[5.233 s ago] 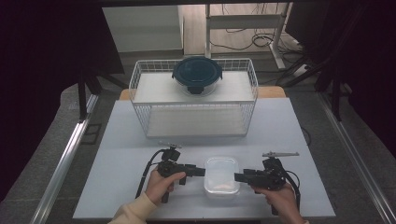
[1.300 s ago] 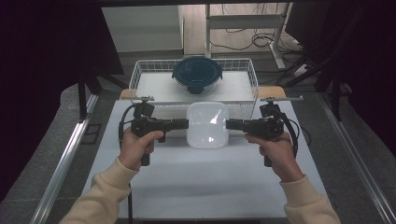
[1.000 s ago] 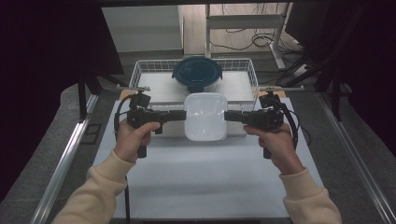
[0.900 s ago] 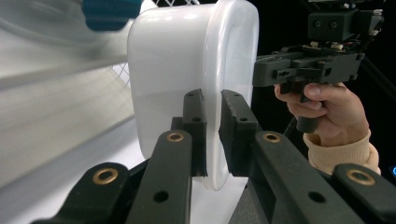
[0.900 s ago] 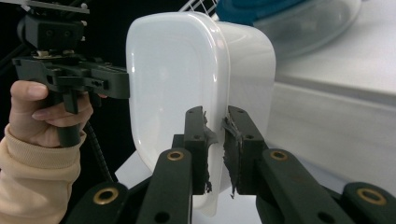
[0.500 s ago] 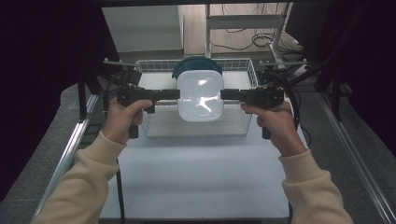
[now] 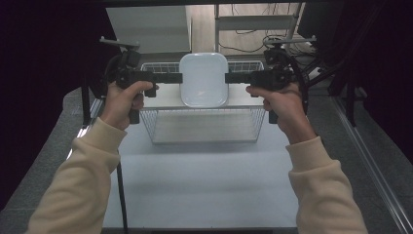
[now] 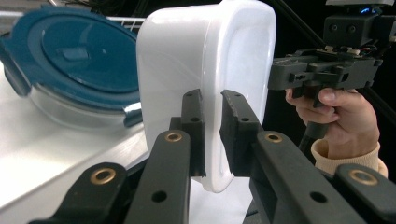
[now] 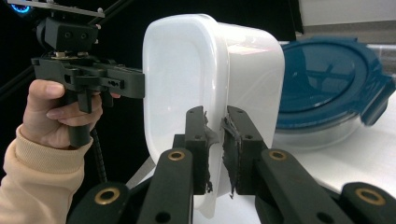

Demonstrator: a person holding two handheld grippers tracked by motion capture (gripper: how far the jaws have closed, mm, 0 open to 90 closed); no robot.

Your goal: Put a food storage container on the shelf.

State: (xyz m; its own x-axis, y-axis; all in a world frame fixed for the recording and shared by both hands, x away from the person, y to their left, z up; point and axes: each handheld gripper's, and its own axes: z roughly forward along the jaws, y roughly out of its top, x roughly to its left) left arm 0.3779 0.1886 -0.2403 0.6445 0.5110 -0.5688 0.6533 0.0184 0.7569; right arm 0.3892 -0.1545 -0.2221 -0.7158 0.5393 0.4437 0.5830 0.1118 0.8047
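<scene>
- Tub [image 7: 204, 79] — a white rounded-rectangle plastic tub, held in the air between the two grippers, tipped on edge so its flat base faces the high camera; it hangs over the shelf [image 7: 165, 100] of the wire basket [image 7: 204, 126] at the far end of the table [image 7: 204, 185].
- Left gripper [image 7: 179, 77] — jaws clamped on the tub's left rim; in the left gripper view [image 8: 212, 135] the two black pads pinch the thin wall between them.
- Right gripper [image 7: 229, 77] — jaws closed on the opposite rim; the right gripper view [image 9: 215, 140] shows the wall caught between worn, ragged pads.
- Hands — the left hand [image 7: 122, 100] and right hand [image 7: 282, 105] grip the handles, cream sleeves [image 7: 78, 180] reaching in from the near edge.
- Surroundings — just behind the tub a glass bowl [image 8: 74, 109] with a blue clip lid [image 8: 77, 53] sits on the shelf; from above the tub hides it. The lid also shows in the right gripper view [image 9: 327, 79], close beside the tub; whether they touch cannot be told.
- Change — five seconds earlier the tub lay flat on the table near the front edge with the grippers at its sides; since then it has been lifted, carried forward and tilted upright, rising further over the last half second so that it now covers the blue lid.
</scene>
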